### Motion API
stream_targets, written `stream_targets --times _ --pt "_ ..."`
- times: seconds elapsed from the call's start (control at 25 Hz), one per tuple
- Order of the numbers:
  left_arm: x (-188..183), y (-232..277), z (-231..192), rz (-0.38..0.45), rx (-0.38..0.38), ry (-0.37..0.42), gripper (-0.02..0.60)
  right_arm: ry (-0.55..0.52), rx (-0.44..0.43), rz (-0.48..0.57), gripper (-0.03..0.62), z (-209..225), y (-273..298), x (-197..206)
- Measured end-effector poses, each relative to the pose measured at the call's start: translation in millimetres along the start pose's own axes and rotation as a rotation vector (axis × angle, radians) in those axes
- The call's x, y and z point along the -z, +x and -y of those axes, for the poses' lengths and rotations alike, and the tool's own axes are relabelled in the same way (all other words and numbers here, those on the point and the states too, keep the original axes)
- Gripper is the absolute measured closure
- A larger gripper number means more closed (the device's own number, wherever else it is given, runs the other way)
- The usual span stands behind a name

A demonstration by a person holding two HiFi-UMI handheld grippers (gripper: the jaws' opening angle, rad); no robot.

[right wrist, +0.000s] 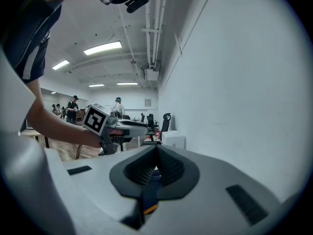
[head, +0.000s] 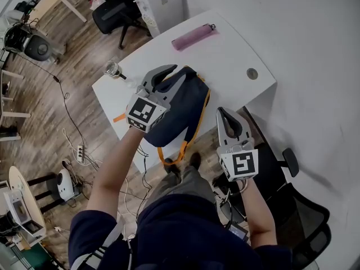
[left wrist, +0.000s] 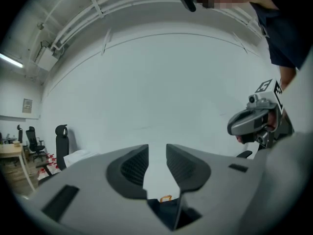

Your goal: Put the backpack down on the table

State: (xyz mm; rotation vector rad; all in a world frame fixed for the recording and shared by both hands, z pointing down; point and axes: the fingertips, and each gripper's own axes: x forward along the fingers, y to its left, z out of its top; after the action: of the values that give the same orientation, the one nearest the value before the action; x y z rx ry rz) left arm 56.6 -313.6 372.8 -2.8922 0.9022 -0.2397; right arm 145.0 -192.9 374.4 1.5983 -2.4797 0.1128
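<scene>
— Where's the backpack [head: 183, 108]?
— Just under your left gripper [left wrist: 157, 147], at the near edge of the table [head: 225, 61]. That gripper's jaws stand partly apart.
— And the right gripper [right wrist: 156, 149]?
— Off to the backpack's right, jaws together.

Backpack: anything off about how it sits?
Yes: the backpack sits right at the near edge of the table, and an orange strap dangles past it toward the floor. Otherwise nothing looks spilled or damaged.
</scene>
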Motion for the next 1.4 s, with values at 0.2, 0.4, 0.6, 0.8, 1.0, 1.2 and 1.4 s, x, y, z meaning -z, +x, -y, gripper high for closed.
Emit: stream_targets --times 0.2,0.4,0.6,0.8,1.0,1.2,1.4 --pt "-19.1 -32.7 -2.8 0.029 -0.045 0.006 0.555 -0.013 -0.006 0.036 0.594 -11.9 -0.5 -12.9" --pt "-33.2 -64.8 0.3 0.038 -0.1 0.009 0.577 -0.039 0.012 0.083 0.594 -21.3 -9.6 -26.9" --pt "-57.7 -102.6 3.8 0.104 -0.184 0.033 0.578 -0.062 0.01 0.119 0.594 -35.9 -17.4 -39.3" --pt "-67.5 -139.2 8.1 0.114 -0.265 0.039 0.578 -0.078 0.019 0.139 0.594 -50.3 -24.7 -47.8" --pt "-74.4 -179.1 9.3 0.111 -0.364 0.035 0.58 -0.08 0.032 0.164 0.594 -65.1 -33.9 -57.8" --pt "-77.5 -223.7 4.6 0.103 -0.468 0.049 0.58 -0.097 0.03 0.166 0.594 -84.7 -39.1 -63.4" --pt "-71.5 -263.9 2.2 0.083 -0.555 0.038 0.58 -0.12 0.017 0.171 0.595 -101.6 -41.9 -69.7"
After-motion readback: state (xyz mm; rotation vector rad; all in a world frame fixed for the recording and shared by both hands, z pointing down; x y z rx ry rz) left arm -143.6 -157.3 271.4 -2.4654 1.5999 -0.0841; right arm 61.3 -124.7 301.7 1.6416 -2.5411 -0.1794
